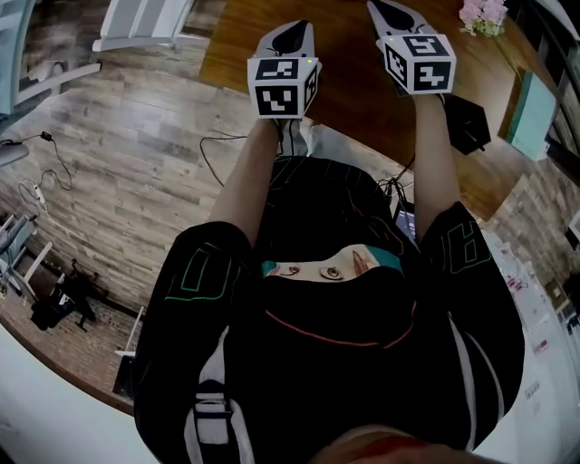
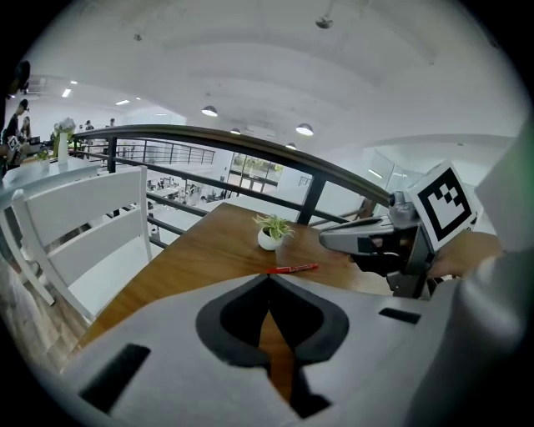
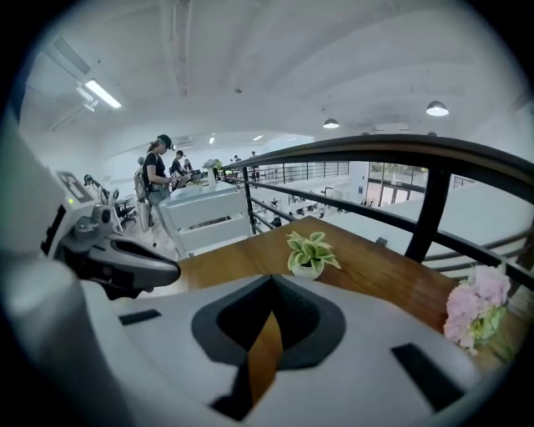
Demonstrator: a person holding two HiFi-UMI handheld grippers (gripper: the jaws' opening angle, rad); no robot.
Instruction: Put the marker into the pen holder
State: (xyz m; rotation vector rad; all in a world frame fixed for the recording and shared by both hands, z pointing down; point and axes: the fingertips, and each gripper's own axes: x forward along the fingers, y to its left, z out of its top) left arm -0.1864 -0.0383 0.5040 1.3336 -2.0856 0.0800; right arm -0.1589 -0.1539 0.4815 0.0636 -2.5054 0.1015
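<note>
A red marker [image 2: 292, 268] lies on the wooden table [image 2: 209, 246], just beyond the tips of my left gripper [image 2: 269, 277]. That gripper's jaws meet at the tips with nothing between them. My right gripper [image 3: 271, 280] is shut and empty as well, and it faces a small potted plant [image 3: 310, 254]. In the head view both grippers, the left [image 1: 294, 29] and the right [image 1: 384, 9], are held side by side above the table's near edge. I see no pen holder that I can name for sure.
A white pot with a plant [image 2: 271, 234] stands behind the marker. Pink flowers [image 3: 478, 307] sit at the table's right side, with a black object [image 1: 468, 122] and a teal box [image 1: 535, 113] nearby. A dark railing [image 3: 434, 204] runs behind the table. White chairs [image 2: 79, 225] stand to the left.
</note>
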